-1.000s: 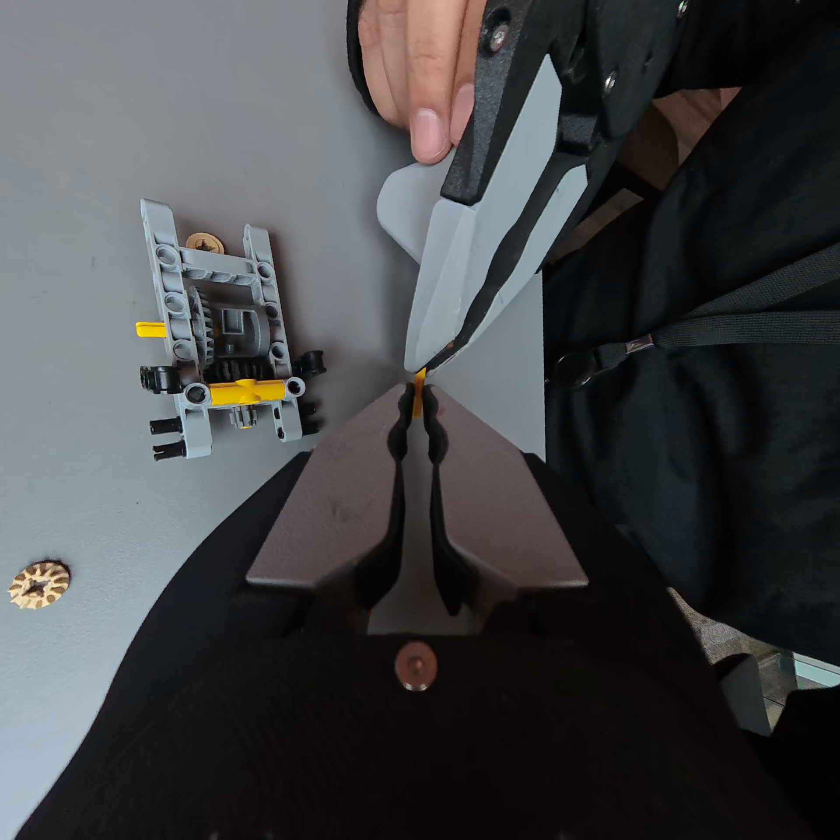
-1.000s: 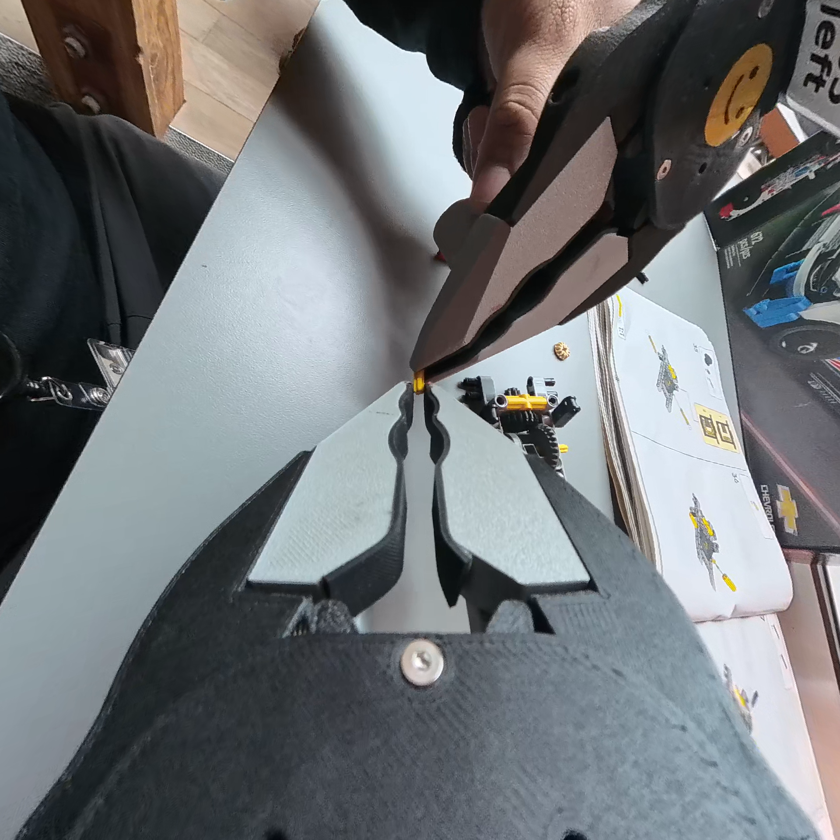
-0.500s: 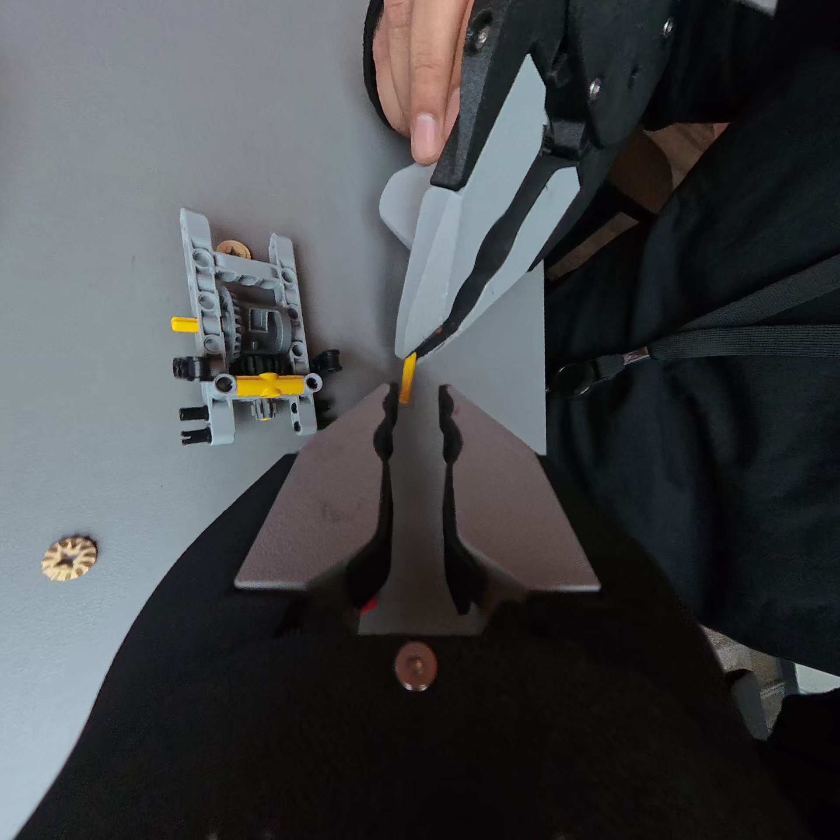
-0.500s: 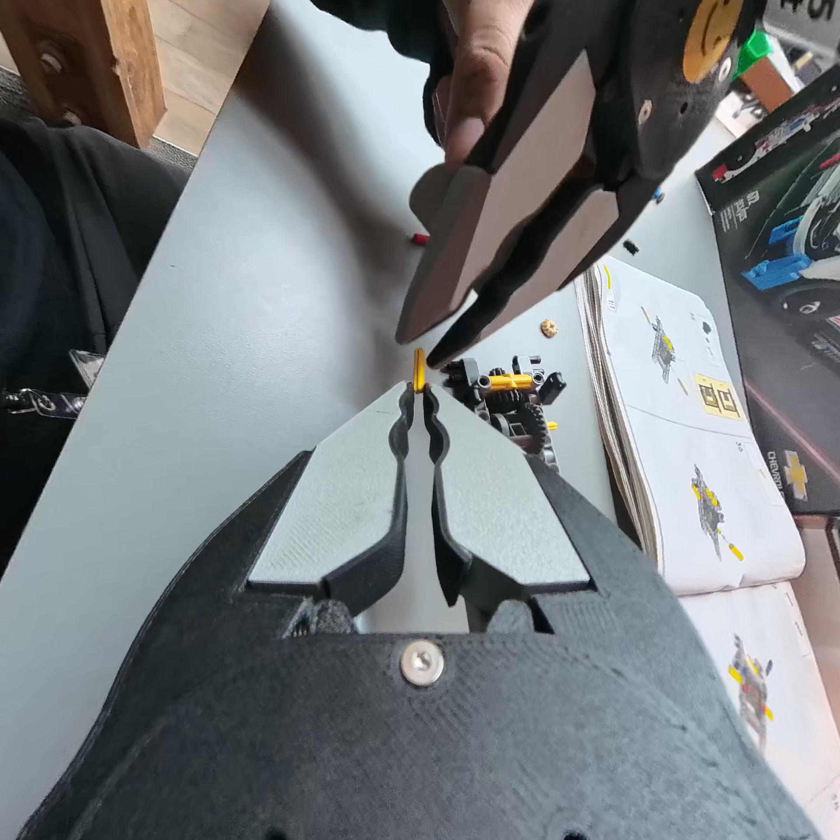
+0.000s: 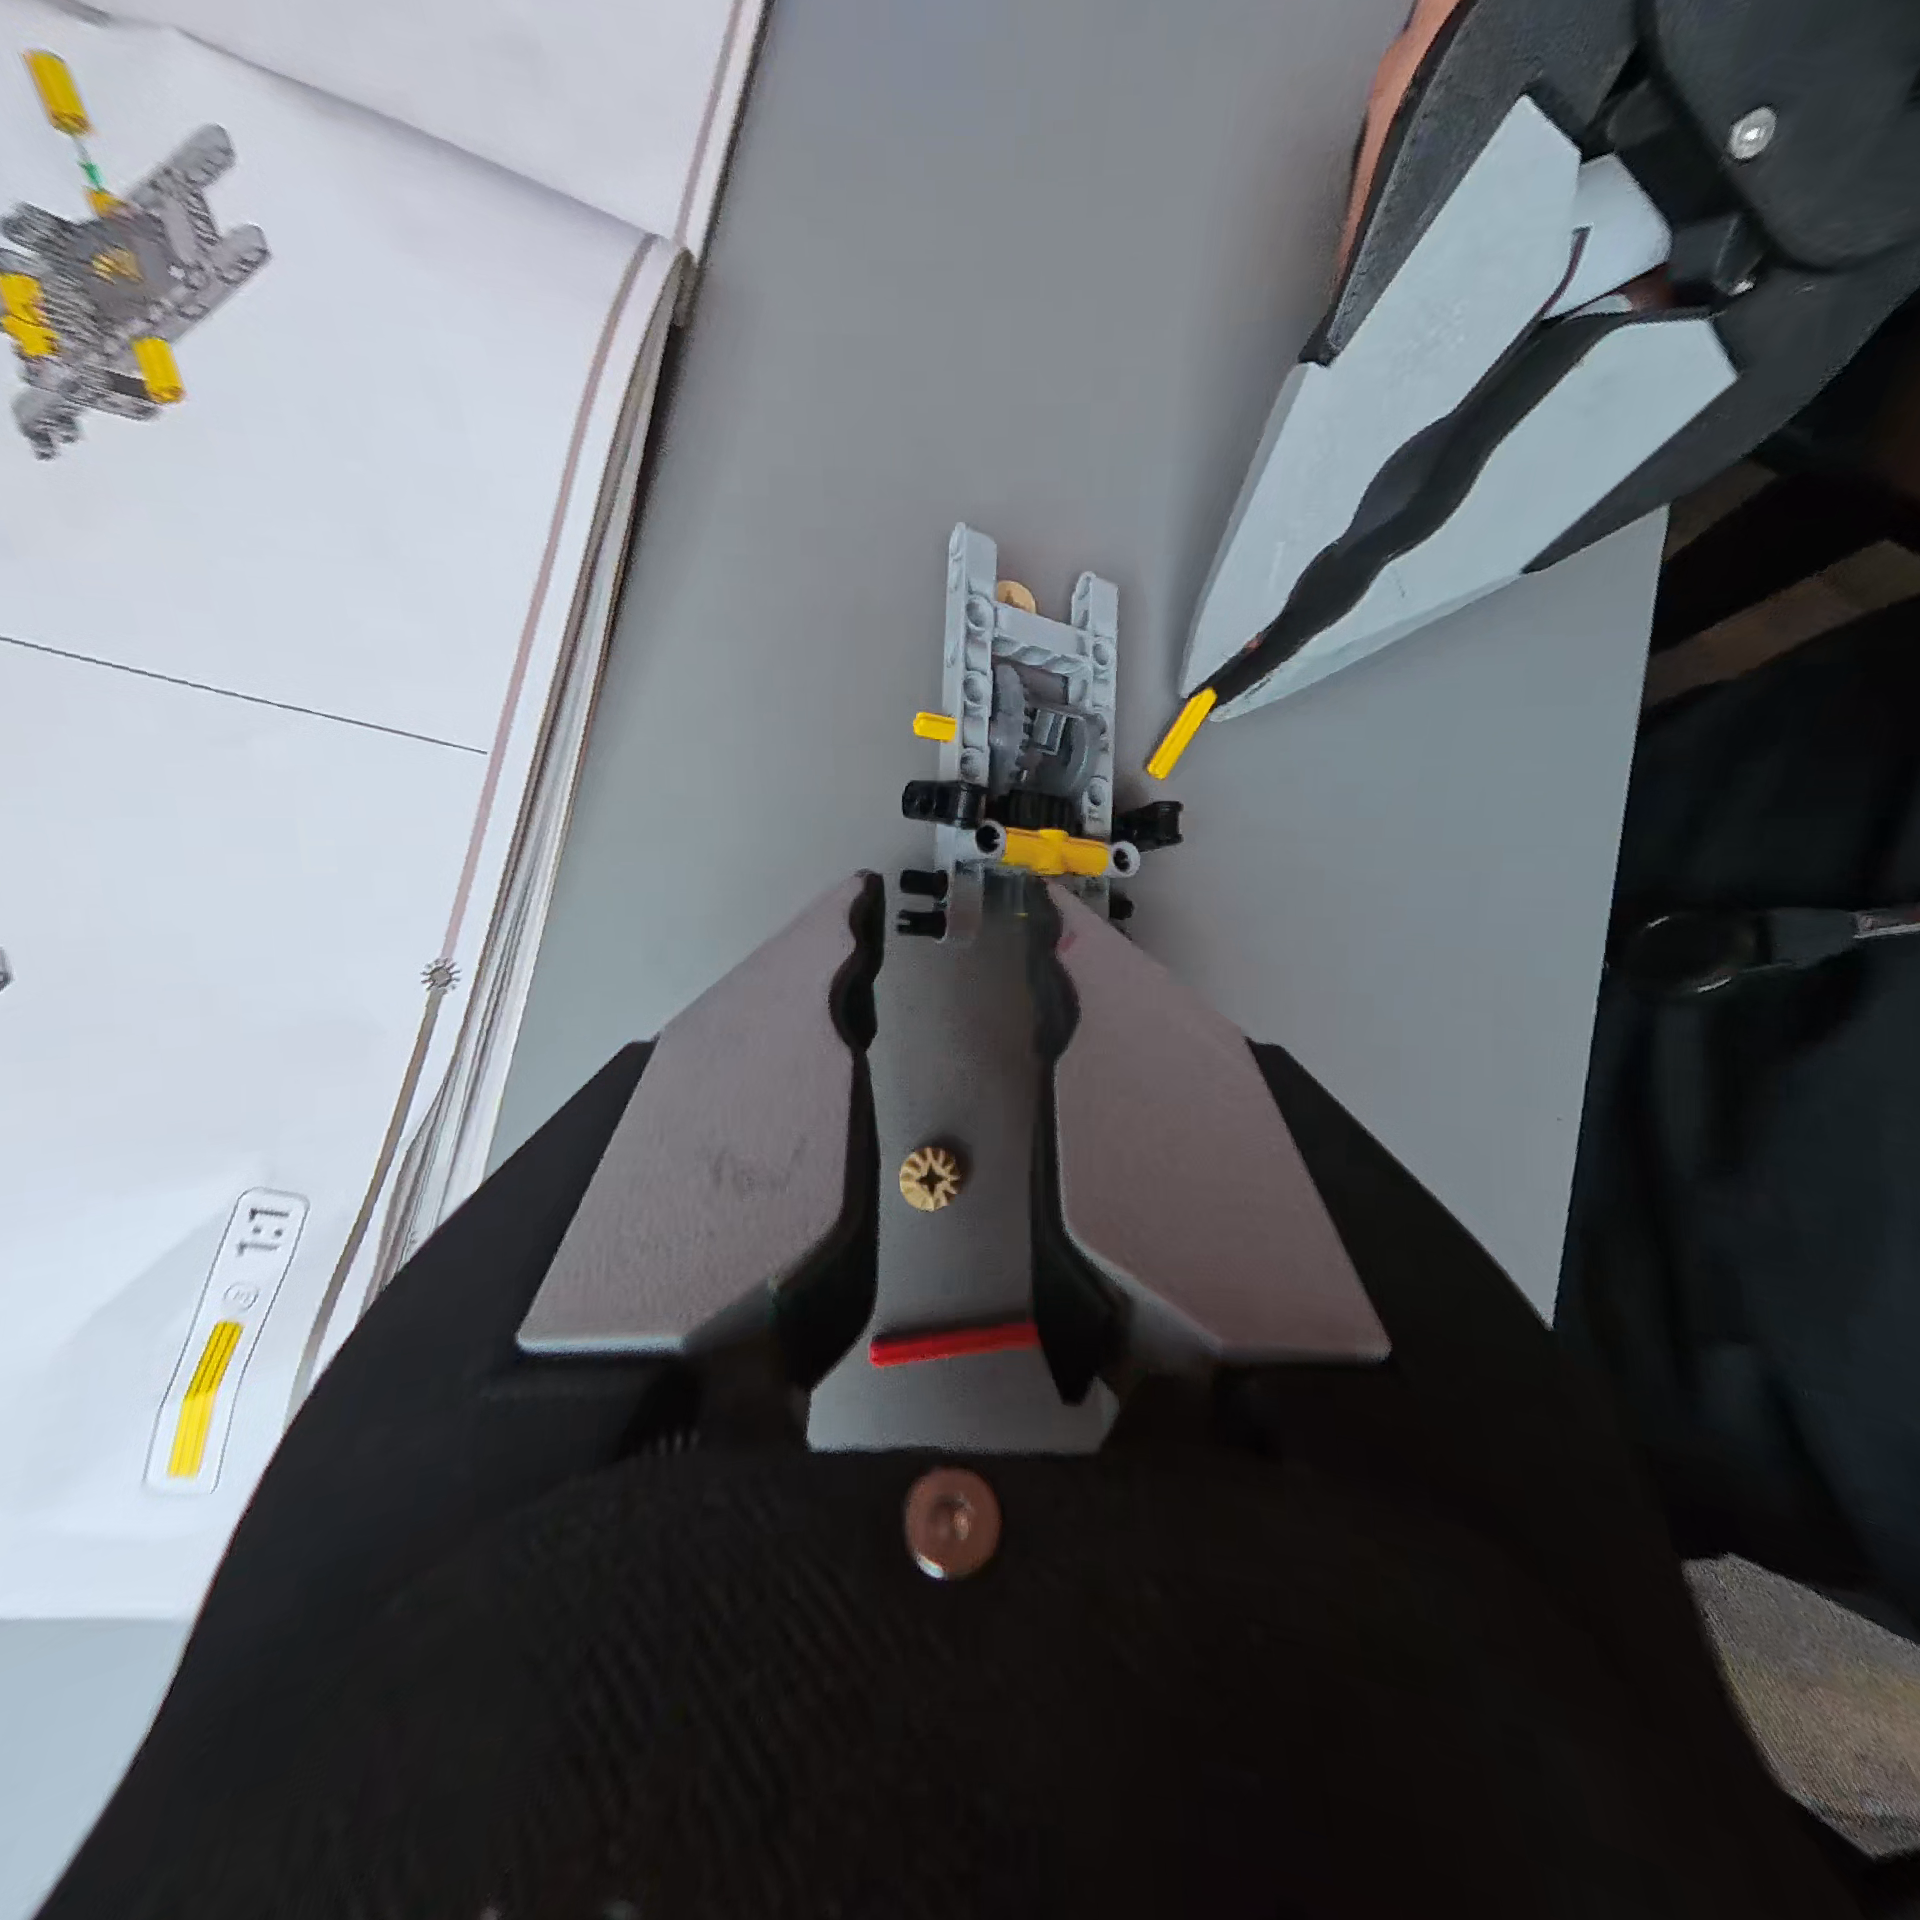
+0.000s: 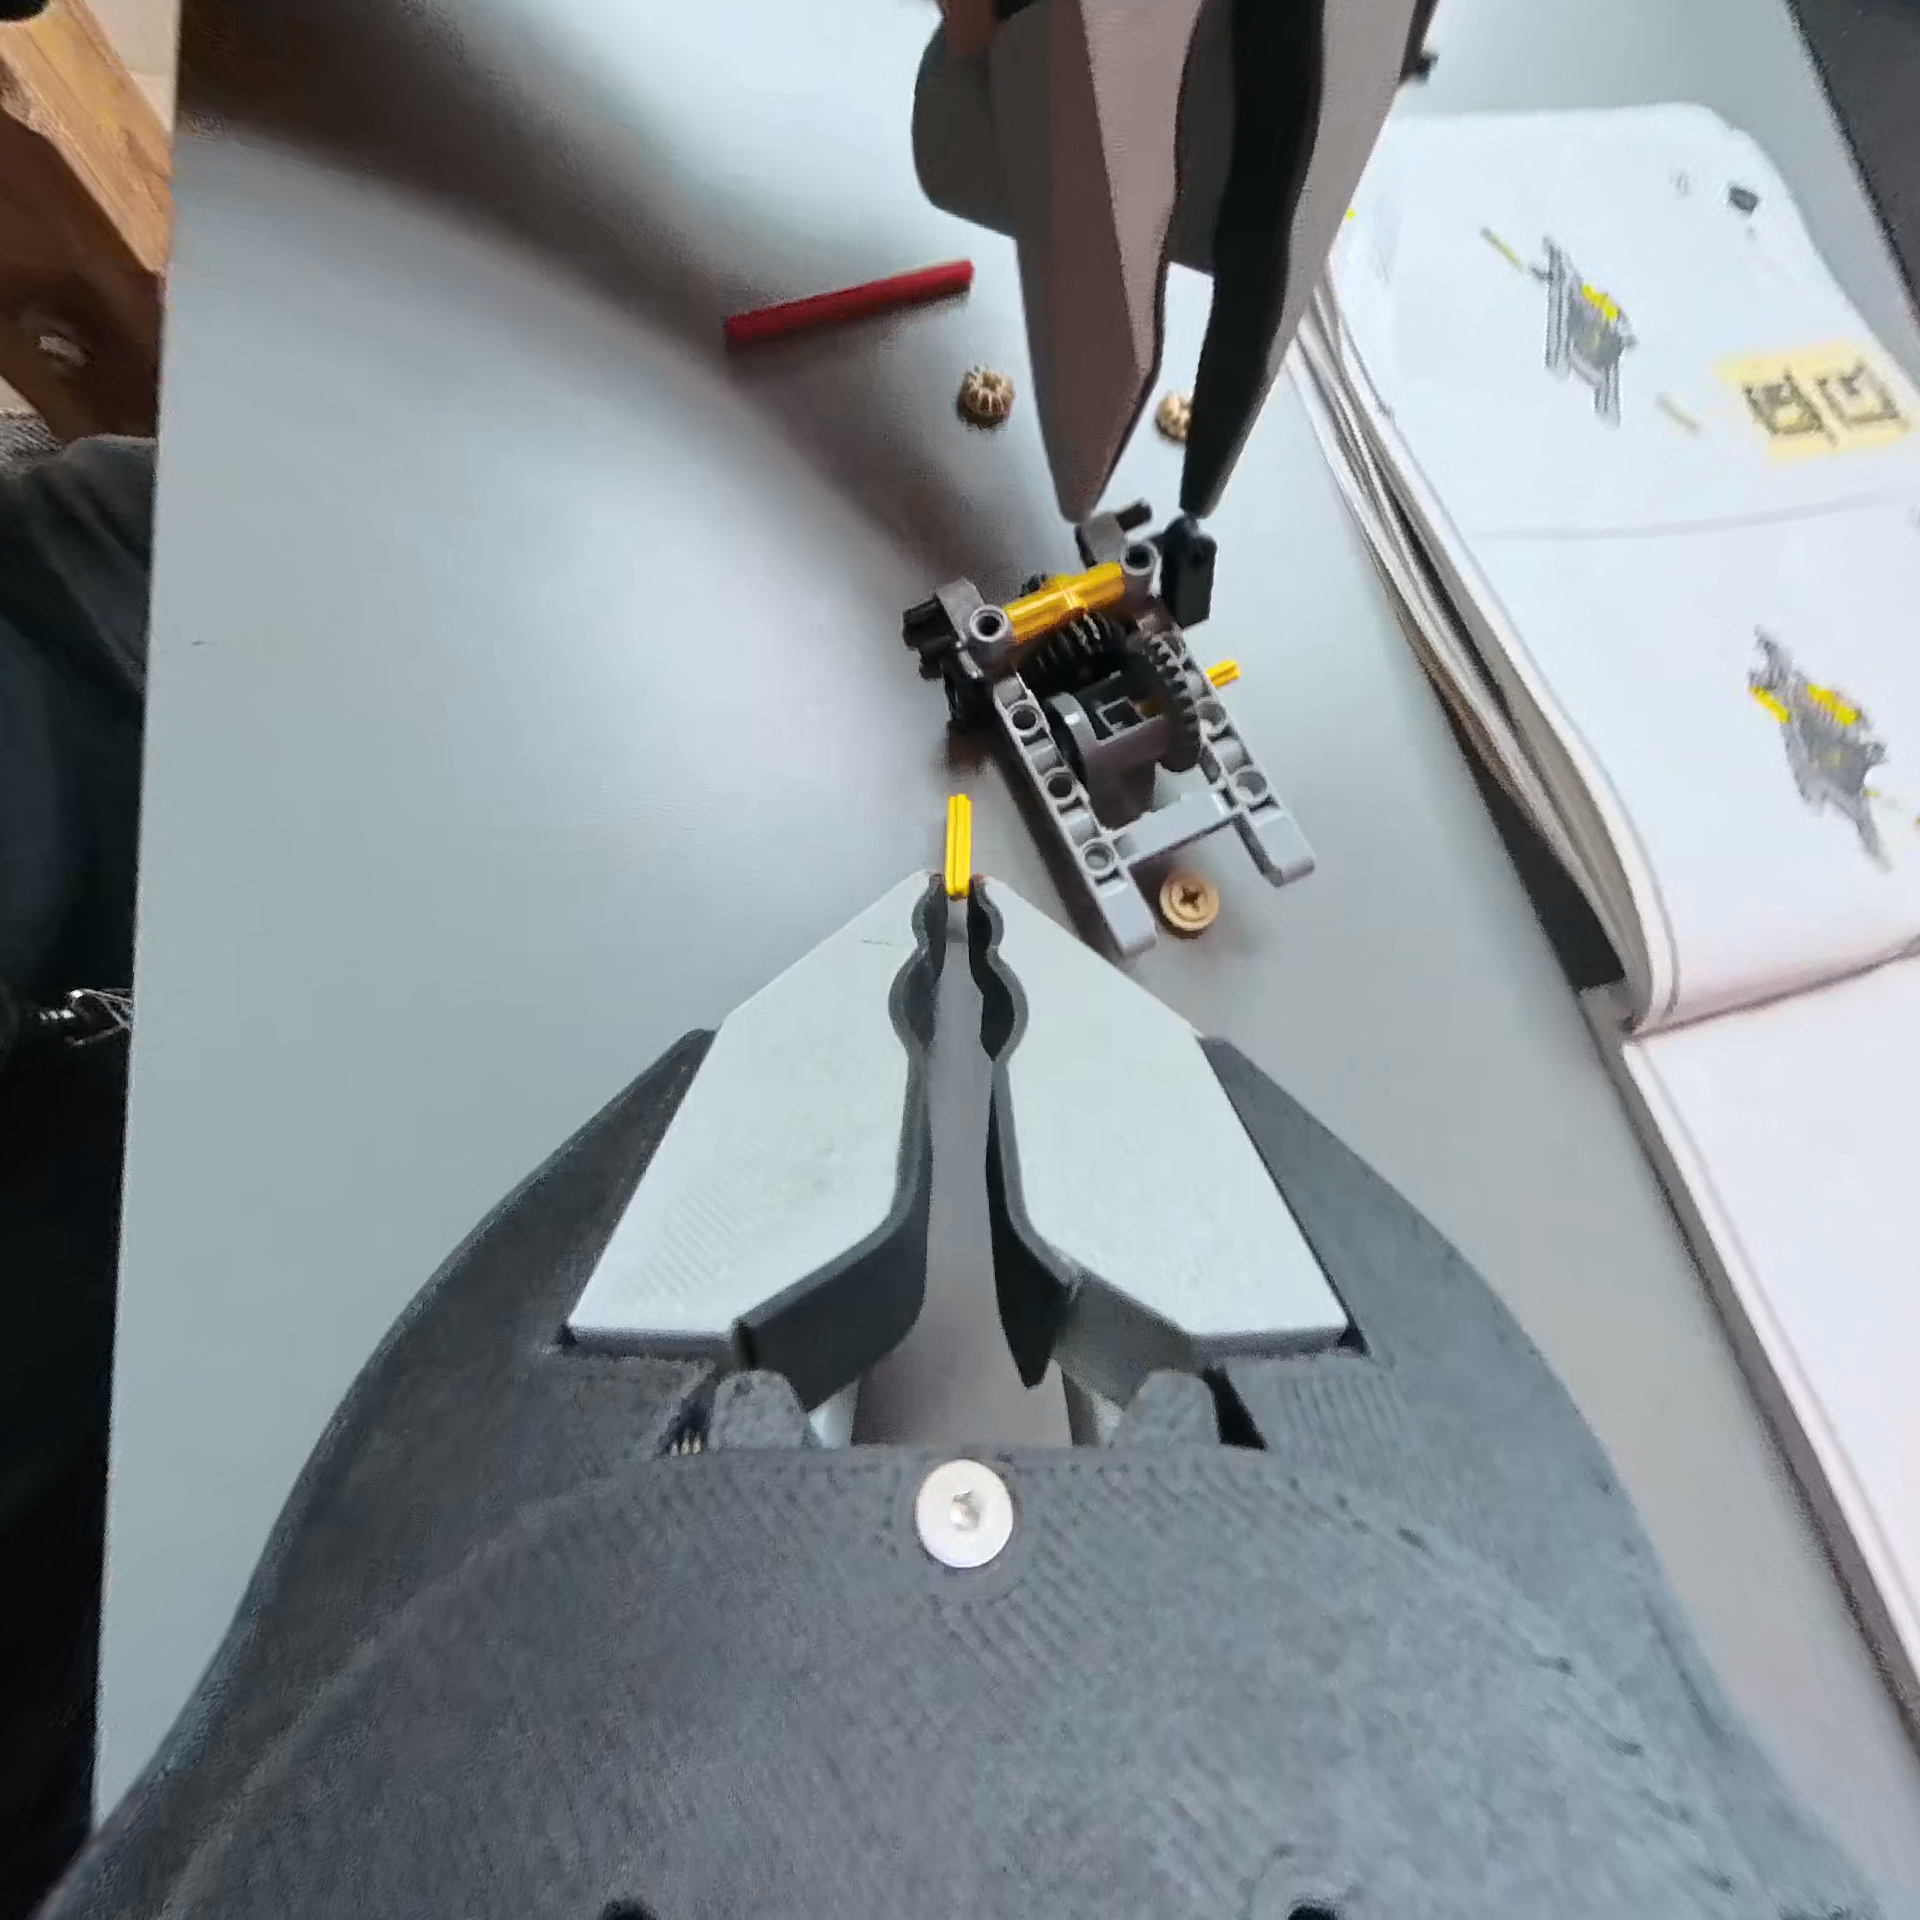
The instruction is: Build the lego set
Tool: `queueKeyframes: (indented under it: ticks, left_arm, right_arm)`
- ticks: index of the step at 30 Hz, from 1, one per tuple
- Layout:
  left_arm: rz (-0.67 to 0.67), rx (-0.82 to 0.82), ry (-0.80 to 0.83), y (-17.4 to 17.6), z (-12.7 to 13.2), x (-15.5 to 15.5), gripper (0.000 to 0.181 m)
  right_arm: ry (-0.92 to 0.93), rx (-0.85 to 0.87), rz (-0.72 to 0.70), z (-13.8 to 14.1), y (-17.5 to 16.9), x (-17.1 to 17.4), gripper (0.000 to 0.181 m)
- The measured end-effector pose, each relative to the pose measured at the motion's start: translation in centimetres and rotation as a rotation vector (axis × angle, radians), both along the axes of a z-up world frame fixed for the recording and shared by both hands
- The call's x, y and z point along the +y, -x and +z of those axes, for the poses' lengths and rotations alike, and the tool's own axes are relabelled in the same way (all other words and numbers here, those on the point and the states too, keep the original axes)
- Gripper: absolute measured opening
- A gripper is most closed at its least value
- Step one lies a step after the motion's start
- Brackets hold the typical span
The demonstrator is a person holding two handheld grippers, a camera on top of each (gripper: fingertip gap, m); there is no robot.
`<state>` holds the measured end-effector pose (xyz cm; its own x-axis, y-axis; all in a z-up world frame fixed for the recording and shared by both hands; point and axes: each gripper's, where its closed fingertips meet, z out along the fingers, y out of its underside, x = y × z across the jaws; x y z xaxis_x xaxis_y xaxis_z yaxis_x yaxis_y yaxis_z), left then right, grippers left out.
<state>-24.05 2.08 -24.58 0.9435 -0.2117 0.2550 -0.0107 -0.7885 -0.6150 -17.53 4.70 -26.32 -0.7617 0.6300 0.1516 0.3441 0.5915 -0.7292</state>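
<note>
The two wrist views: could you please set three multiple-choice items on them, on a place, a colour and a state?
1. The long red plastic axle lies: A on a chair; B on the grey table; C on the floor.
2. The short plastic axle pinched by the right gripper is: A black; B yellow; C tan.
3. The left gripper is: A open; B shut on a gear; C shut on a pin.
B, tabletop lies under it; B, both views show yellow; A, its fingers stand apart.
</note>
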Motion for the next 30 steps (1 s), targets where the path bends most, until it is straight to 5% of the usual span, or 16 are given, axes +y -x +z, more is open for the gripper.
queueKeyframes:
  ticks: [10,18,30]
  left_arm:
    - [0.023,-0.112,0.079,-1.4,-1.7,-0.5,0.014]
    - [0.188,-0.263,0.049,-3.2,-1.4,-1.8,0.013]
    - [0.431,-0.262,-0.135,-3.2,-0.2,-2.7,0.009]
  right_arm:
    - [0.059,-0.049,-0.123,-0.2,0.8,0.8,0.0]
    - [0.108,-0.083,-0.157,-0.1,0.9,1.1,0.0]
    - [0.226,-0.178,-0.178,0.2,-0.4,0.1,0.0]
